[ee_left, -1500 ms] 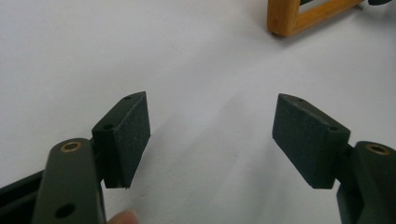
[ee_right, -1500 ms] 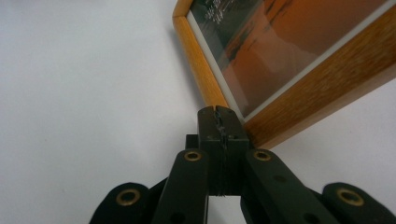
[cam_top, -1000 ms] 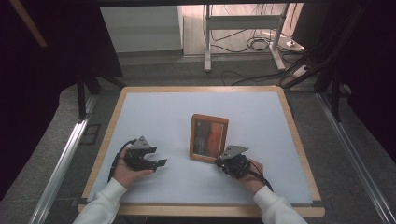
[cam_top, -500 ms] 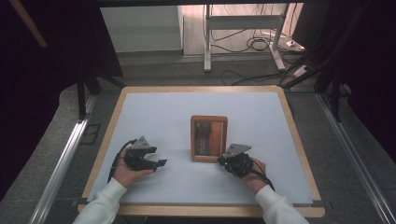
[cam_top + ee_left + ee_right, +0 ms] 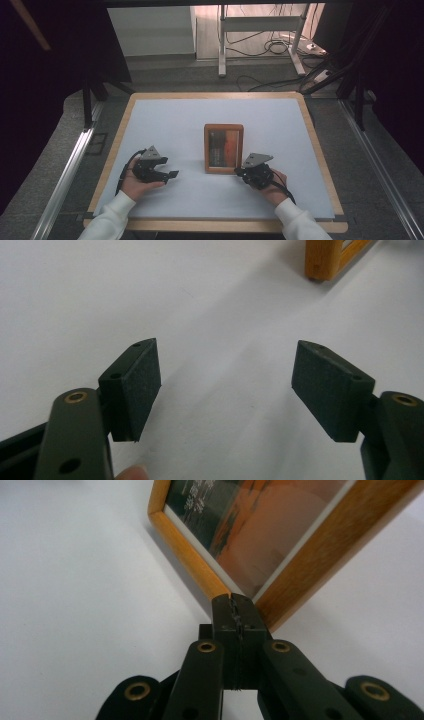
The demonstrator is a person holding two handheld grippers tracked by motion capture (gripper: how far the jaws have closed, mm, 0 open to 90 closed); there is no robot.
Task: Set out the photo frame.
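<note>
While the picture frame (image 5: 223, 148) lies flat near the middle of the white desk (image 5: 280, 120), slightly toward six o'clock from its centre, the person's two hands rest on either side of the frame's near end. Its wooden border surrounds a print with dark lettering on the left and an orange tone on the right.

From the high view, the right tongs (image 5: 241, 172) sit at about five o'clock from the frame, right at its near right corner. Seen along their own black jaws in the right gripper view, the right tongs (image 5: 234, 602) are pressed fully together, pad against pad, with nothing between them. Their joined tip sits right at the frame's corner (image 5: 250, 587); whether it actually touches the wood cannot be told. The right hand (image 5: 272, 185) grips the body from behind, a white sleeve (image 5: 300, 220) trailing toward six o'clock.

At about eight o'clock from the frame and well apart from it, the left tongs (image 5: 172, 174) point toward three o'clock. In the left gripper view, the left tongs (image 5: 225, 385) stand wide apart, with bare desk surface between the two pads and nothing held. One corner of the frame (image 5: 327, 260) appears at one o'clock in that view, far beyond the jaws. The left hand (image 5: 134, 182) holds the tool low over the desk.
</note>
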